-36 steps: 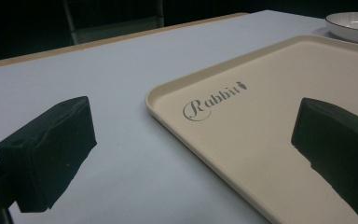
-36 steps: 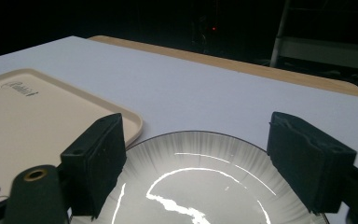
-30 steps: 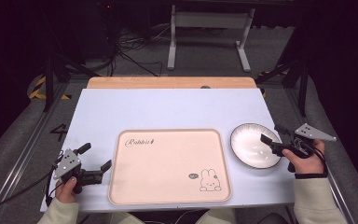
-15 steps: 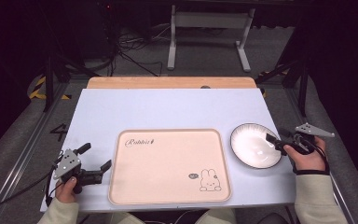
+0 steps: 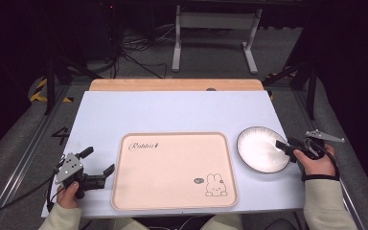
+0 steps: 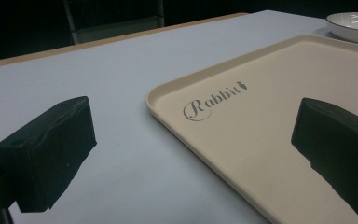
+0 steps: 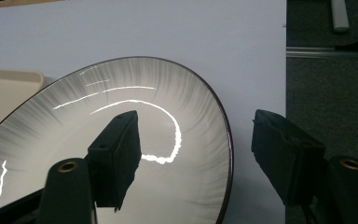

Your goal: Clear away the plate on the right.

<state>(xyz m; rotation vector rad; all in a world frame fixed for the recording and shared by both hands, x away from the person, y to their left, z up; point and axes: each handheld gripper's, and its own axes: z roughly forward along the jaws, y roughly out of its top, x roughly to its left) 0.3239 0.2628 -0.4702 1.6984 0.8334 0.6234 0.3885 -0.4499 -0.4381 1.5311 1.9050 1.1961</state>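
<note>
your left gripper (image 5: 97, 162) sat low at the near left corner of the table (image 5: 172, 110), held in your left hand (image 5: 69, 191) with the forearm coming up from the bottom edge and the wrist turned so the jaws pointed right, toward the tray (image 5: 174, 170). its jaws stood wide apart with nothing between them; in the left gripper view one jaw hung over the bare table top and the other over the tray's pale surface, near the printed word on it. the grey plate on top of that gripper tilted toward the left edge of the table.

the tray lay flat in the middle of the near half of the table, its rabbit drawing (image 5: 213, 184) at the near right corner.

just right of the tray, close to it but apart in the high view, the plate (image 5: 260, 149) rested flat on the table near the right edge. your right gripper (image 5: 286, 149) reached in from the right, your right hand (image 5: 316, 160) lying beyond the plate's right side with the forearm running back to the bottom right corner. its jaws were parted and straddled the plate's right rim (image 7: 227, 140): in the right gripper view one jaw hovered over the plate's glossy bowl, the other outside the rim over the table's edge. whether either jaw touched the plate, you could not tell.
</note>
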